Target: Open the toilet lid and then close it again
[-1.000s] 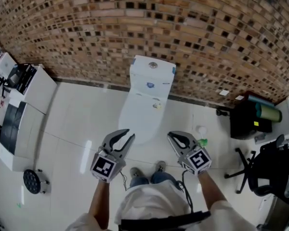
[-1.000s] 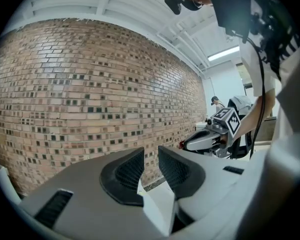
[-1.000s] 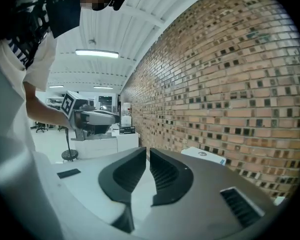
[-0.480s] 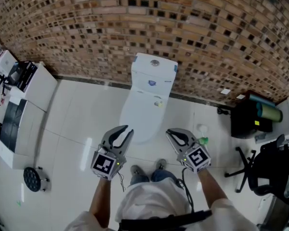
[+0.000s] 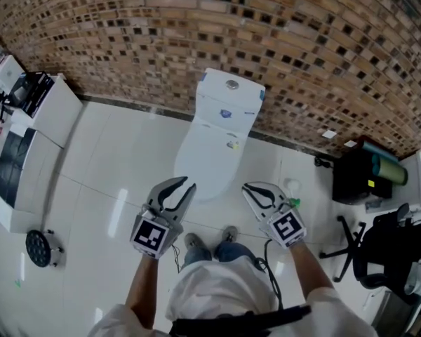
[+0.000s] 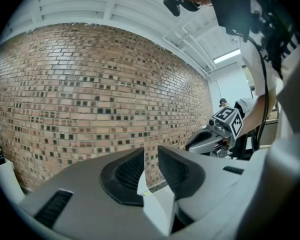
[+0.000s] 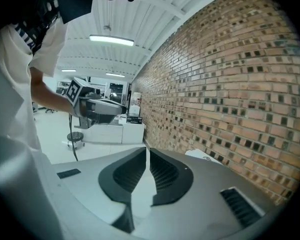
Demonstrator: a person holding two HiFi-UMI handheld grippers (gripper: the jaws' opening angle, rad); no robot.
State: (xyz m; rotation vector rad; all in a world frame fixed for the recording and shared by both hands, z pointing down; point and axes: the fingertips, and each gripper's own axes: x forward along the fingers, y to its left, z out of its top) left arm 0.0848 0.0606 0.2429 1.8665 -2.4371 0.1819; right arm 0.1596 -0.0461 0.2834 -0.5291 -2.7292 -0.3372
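A white toilet stands against the brick wall with its lid down and its tank behind it. Both grippers hang in the air short of the bowl's front, touching nothing. My left gripper is on the left, its jaws a narrow gap apart and empty. Through that gap in the left gripper view a slice of the white toilet shows. My right gripper is on the right, shut on nothing. In the right gripper view the tank peeks over the right jaw.
White cabinets with a black machine line the left side, and a black round stand is on the floor below them. At the right are a black box with a green roll and an office chair. A small bottle stands right of the toilet.
The head camera has shifted a little, so the toilet sits slightly further right in the picture. Both grippers keep their places in front of the bowl. The lid stays down.
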